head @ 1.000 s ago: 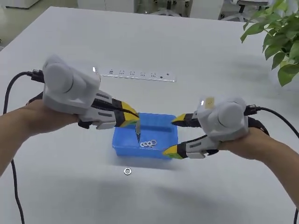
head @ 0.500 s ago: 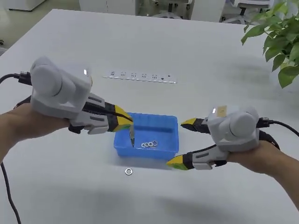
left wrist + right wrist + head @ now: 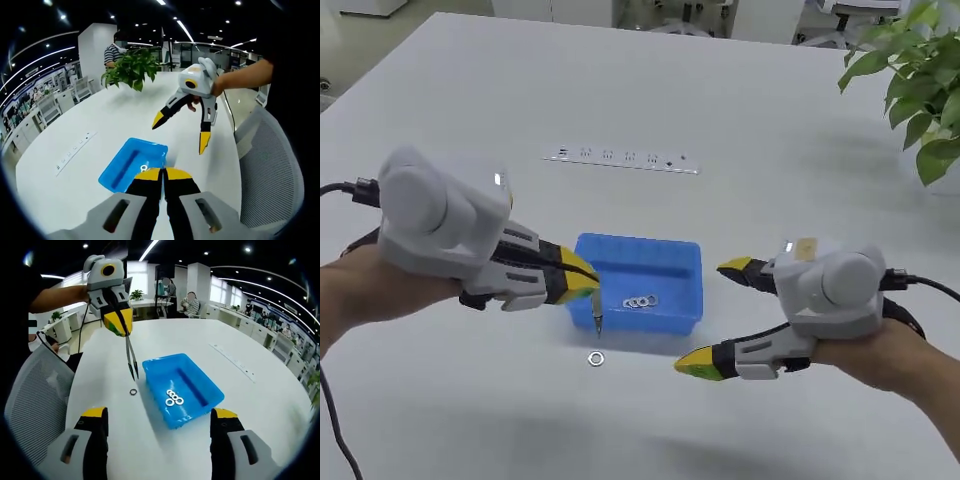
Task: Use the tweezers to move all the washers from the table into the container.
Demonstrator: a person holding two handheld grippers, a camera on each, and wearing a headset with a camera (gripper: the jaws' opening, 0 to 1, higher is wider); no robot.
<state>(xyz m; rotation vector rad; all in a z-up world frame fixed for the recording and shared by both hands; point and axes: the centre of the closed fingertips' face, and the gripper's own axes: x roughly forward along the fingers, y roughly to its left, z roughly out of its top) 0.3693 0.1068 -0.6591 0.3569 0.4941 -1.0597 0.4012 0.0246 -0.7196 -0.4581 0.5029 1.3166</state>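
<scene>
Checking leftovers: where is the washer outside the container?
Head view: the small round silver washer lies on the white table, just in front of the blue plastic container.

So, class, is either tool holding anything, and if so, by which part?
The left tool grips the tweezers by their top end, tips pointing down. The right tool is open, holding nothing.

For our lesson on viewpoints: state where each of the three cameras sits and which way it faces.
Head view: on the headset, looking forward and down at the blue container; both forearms, left gripper and right gripper show.
Left gripper view: on that gripper, facing across the container toward the right gripper; own shut jaws show.
Right gripper view: on that gripper, facing the left gripper's tweezers; own parted jaws show.
Shared: both gripper views show the container.
</scene>
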